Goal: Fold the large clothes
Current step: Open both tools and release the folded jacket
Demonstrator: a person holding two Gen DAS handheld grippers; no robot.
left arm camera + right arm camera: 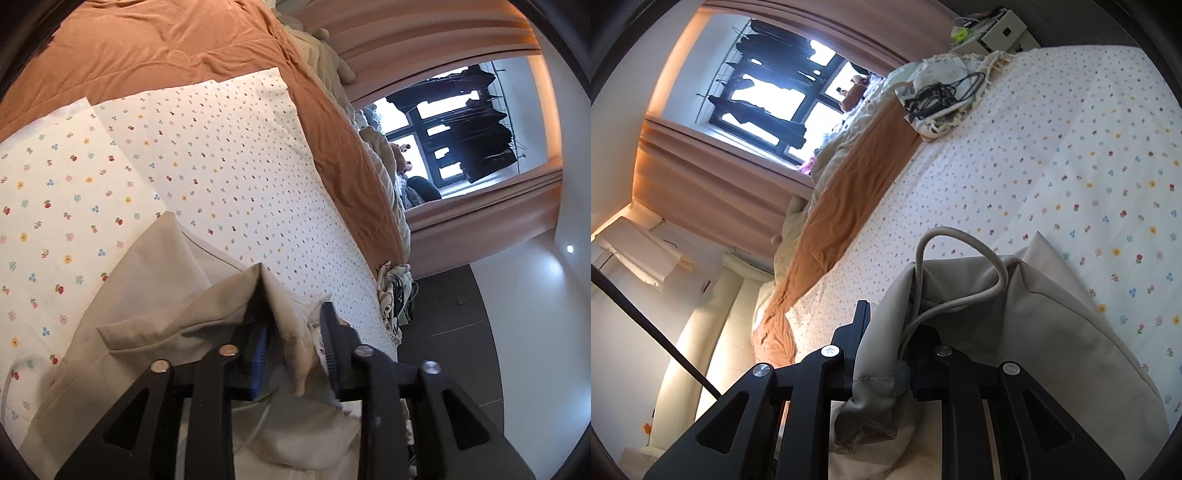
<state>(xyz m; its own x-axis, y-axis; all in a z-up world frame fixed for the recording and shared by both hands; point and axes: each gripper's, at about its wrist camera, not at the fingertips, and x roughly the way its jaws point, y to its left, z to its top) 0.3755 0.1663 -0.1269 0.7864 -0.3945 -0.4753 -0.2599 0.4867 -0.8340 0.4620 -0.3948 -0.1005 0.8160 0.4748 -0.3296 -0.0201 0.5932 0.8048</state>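
A beige garment (155,314) lies bunched on a bed covered by a floral sheet (229,177), with an orange blanket (155,40) spread along the far side. The left gripper (295,325) has its jaws parted, a peaked fold of the beige cloth standing loose between them. The right gripper (890,332) pinches a gathered edge of the same garment (1034,317), its drawcord (964,258) looping up above the fingers. Dark clothes (764,70) hang in the bright window behind pink curtains (713,177), and cables (934,96) rest on a fringed cloth on the bed
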